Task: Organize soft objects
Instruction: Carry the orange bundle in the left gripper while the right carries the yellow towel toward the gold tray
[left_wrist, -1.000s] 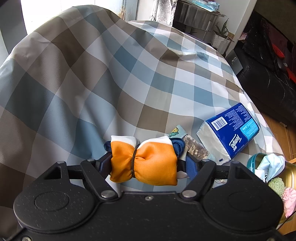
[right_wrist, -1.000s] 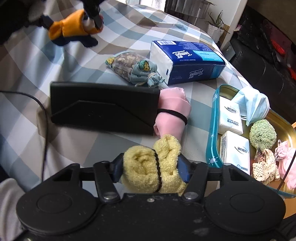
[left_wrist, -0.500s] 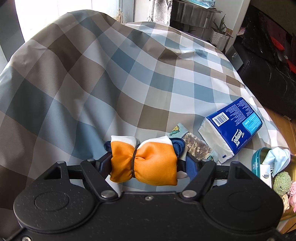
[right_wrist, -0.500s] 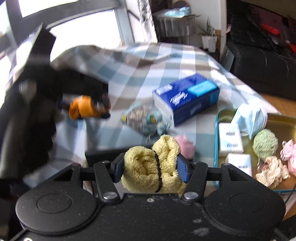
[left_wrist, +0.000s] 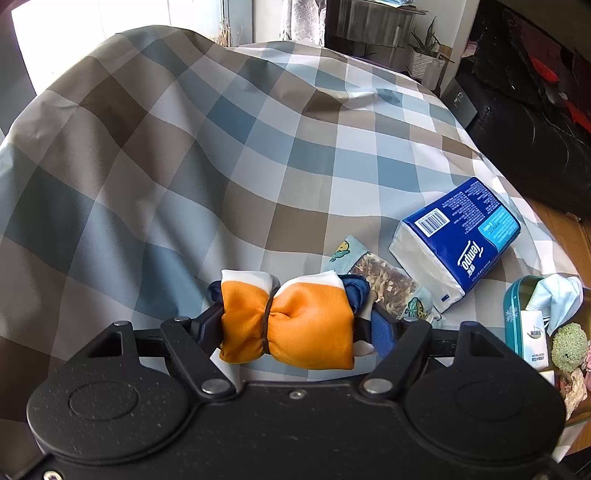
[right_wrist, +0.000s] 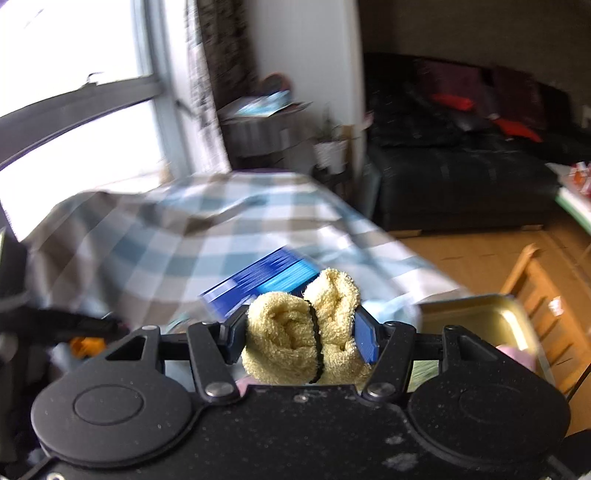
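Orange cloth bundle (left_wrist: 286, 325) pinched in the left gripper (left_wrist: 291, 325) and yellow towel roll (right_wrist: 303, 343) in the right gripper (right_wrist: 301, 341) await stowing; tin (left_wrist: 513, 306) at three o'clock already holds several items, tissue pack (left_wrist: 458, 236) outside.

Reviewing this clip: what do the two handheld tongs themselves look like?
Both the left tongs and right tongs share one design: matte black speckled plastic body, two round disc housings, black linkage arms with silver rivets, and blue finger pads. No sleeve or cable shows clearly.
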